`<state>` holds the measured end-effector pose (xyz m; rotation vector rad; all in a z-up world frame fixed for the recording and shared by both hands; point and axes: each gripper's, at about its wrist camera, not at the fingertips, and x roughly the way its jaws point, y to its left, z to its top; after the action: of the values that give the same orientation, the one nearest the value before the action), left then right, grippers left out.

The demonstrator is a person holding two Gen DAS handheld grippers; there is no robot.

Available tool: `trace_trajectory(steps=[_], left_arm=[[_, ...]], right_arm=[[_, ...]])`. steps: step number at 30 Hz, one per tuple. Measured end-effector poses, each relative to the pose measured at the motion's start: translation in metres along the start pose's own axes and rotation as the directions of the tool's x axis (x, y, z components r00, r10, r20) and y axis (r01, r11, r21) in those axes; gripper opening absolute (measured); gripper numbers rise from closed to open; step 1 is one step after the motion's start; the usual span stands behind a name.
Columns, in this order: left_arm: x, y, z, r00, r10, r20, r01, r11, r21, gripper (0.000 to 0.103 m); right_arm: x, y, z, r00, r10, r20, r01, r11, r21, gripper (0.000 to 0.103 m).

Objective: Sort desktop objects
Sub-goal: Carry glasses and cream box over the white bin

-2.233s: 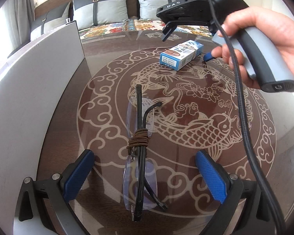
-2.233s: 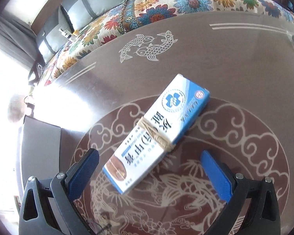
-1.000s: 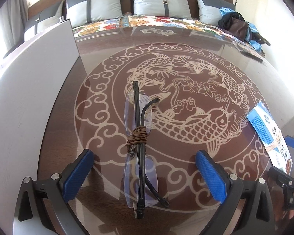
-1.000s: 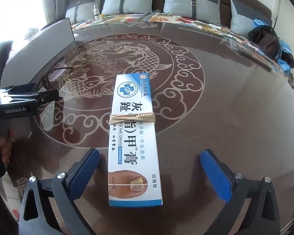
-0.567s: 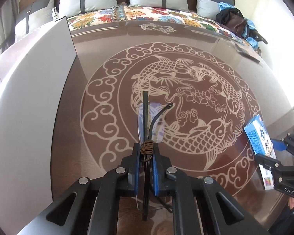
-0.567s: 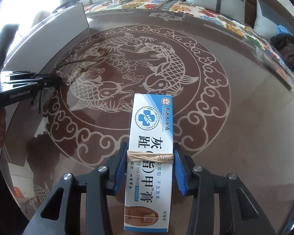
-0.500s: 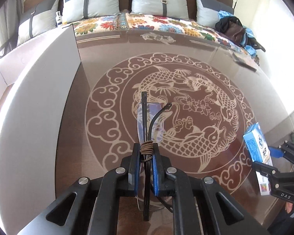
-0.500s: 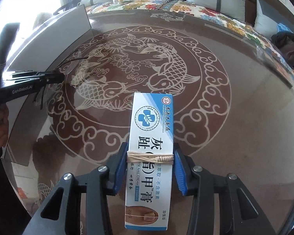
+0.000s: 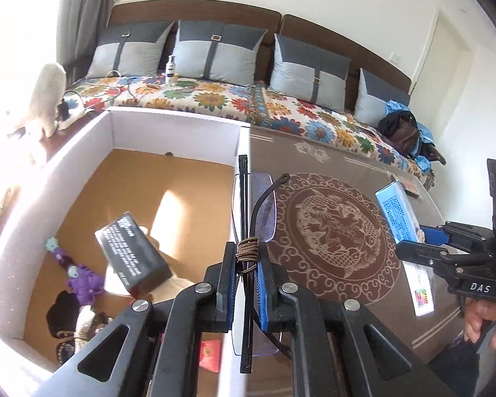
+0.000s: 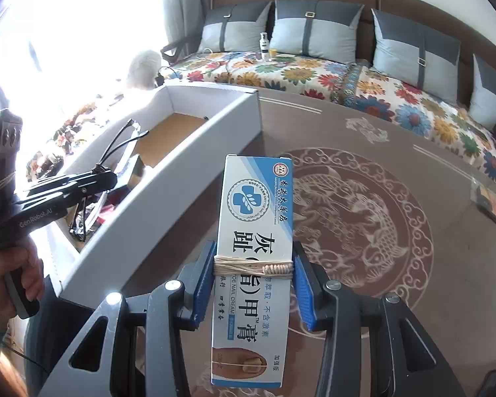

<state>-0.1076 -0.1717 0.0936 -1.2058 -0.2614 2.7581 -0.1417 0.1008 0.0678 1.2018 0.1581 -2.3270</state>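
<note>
Two things are up off the table (image 9: 363, 165), one in each gripper. Folded glasses (image 9: 248, 218), bound at the middle with a brown cord (image 9: 247, 252), are pinched between the nearly touching blue pads of the left gripper (image 9: 246, 284); they hang right over the near white wall of an open cardboard box (image 9: 168, 125), lenses and temple tips pointing away from the camera. Beside them, the right gripper (image 10: 254, 284) clamps a blue-and-white cream carton (image 10: 254, 251) by its long sides, at the tan rubber band (image 10: 253, 268) wrapped round it, above the dark tabletop with its fish pattern and just right of the box wall.

Inside the box lie a black carton (image 9: 132, 251) tilted on something pale, a purple toy (image 9: 82, 281), a dark item in the near corner, and a red packet (image 9: 210, 354). Beyond the table runs a sofa with a floral cover (image 9: 215, 99), grey cushions (image 9: 215, 53), a small bottle (image 9: 170, 69) and a dark bag (image 9: 400, 129).
</note>
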Motion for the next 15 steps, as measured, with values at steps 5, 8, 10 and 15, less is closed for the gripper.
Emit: trace_trajectory(steps=[5, 8, 10, 15], left_arm=[[0.007, 0.094, -0.015, 0.984, 0.145, -0.1, -0.156, 0.981, -0.119, 0.01], [0.02, 0.122, -0.031, 0.971, 0.168, -0.172, -0.195, 0.969, -0.154, 0.011], [0.025, 0.13, -0.04, 0.961, 0.186, -0.202, -0.221, 0.961, -0.166, 0.013], [0.009, 0.141, -0.057, 0.959, 0.224, -0.176, -0.256, 0.949, -0.186, 0.072]], right_arm=[[0.024, 0.115, 0.052, 0.981, 0.193, 0.015, -0.191, 0.978, -0.082, 0.044], [0.055, 0.173, 0.062, 0.964, 0.265, -0.01, -0.265, 0.957, -0.117, 0.044], [0.085, 0.2, 0.061, 0.959, 0.277, -0.061, -0.282, 0.953, -0.113, 0.045], [0.142, 0.223, 0.038, 0.966, 0.185, -0.18, -0.201, 0.976, -0.079, 0.066]])
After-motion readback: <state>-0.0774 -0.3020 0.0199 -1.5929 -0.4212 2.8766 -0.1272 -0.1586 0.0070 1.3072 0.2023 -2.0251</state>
